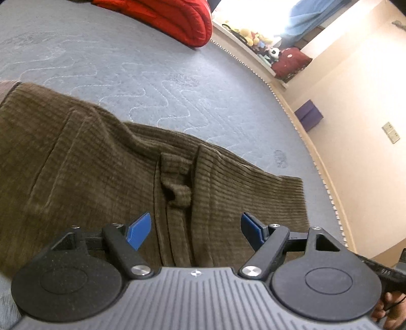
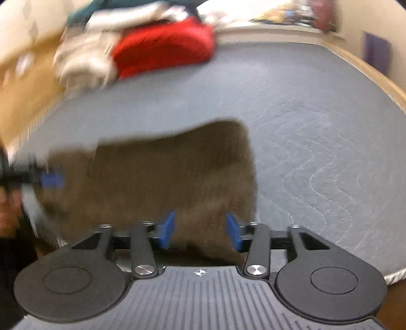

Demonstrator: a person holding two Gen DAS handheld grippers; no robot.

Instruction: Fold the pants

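Your left gripper (image 1: 196,229) hangs over the pants (image 1: 101,162), blue pads spread wide apart, nothing between them. The pants, brown corduroy, lie flat on the gray quilted mattress (image 1: 157,83), with a belt loop (image 1: 175,177) and seam just ahead of the pads. Your right gripper (image 2: 200,229) is also apart, pads either side of the near edge of the pants (image 2: 162,175); the view is motion-blurred, so contact with the cloth cannot be told. In the right wrist view the left gripper's blue pad (image 2: 52,180) shows at the pants' left edge. A red blanket (image 1: 172,17) sits at the far end of the mattress, well apart from the pants. A purple box (image 1: 308,115) stands against the wall beyond the bed.
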